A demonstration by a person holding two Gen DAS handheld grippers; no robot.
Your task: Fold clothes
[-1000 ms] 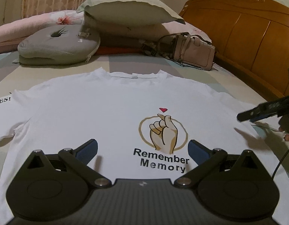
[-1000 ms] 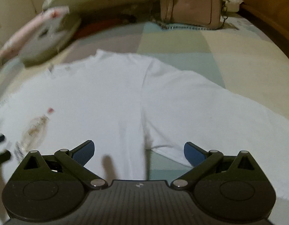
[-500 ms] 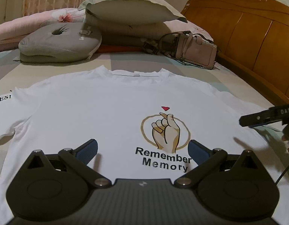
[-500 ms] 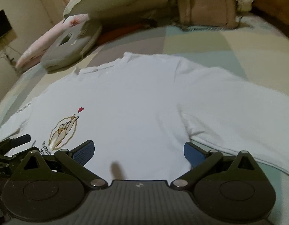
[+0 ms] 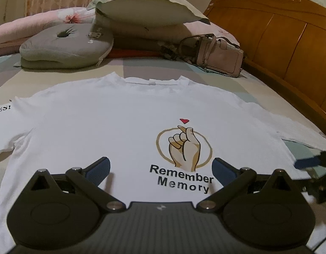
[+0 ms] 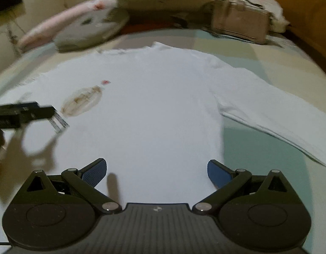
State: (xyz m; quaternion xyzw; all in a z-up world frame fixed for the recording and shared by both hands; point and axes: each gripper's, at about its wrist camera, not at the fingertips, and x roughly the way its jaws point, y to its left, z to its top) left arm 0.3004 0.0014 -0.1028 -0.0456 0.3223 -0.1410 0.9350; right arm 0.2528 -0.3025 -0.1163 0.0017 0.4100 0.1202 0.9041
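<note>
A: Where is the shirt?

B: The white T-shirt (image 5: 112, 127) lies flat and face up on the bed (image 5: 243, 89), collar at the far end, both sleeves spread out to left and right. Its print, a hand inside a ring above the words "Remember Memory" (image 5: 183, 176), sits right of the middle of the chest.

A: And the tongs?

B: The left gripper (image 5: 160, 169) hovers over the near part of the shirt with its blue pads spread wide, nothing between them. The right gripper (image 6: 156, 170) is likewise spread and empty, over the near right side of the shirt body, just left of the right sleeve (image 6: 279, 114).

A: Do they touch the cloth?

B: Both cast shadows on it, but the right wrist view is blurred, so I cannot say whether the tips touch.

A: What lies beyond the shirt?

B: A grey cushion with a dimple (image 5: 65, 46) at far left, a large pale pillow (image 5: 146, 6) behind it, a pink handbag (image 5: 218, 57) at far right, and a wooden headboard (image 5: 290, 33) along the right edge.
</note>
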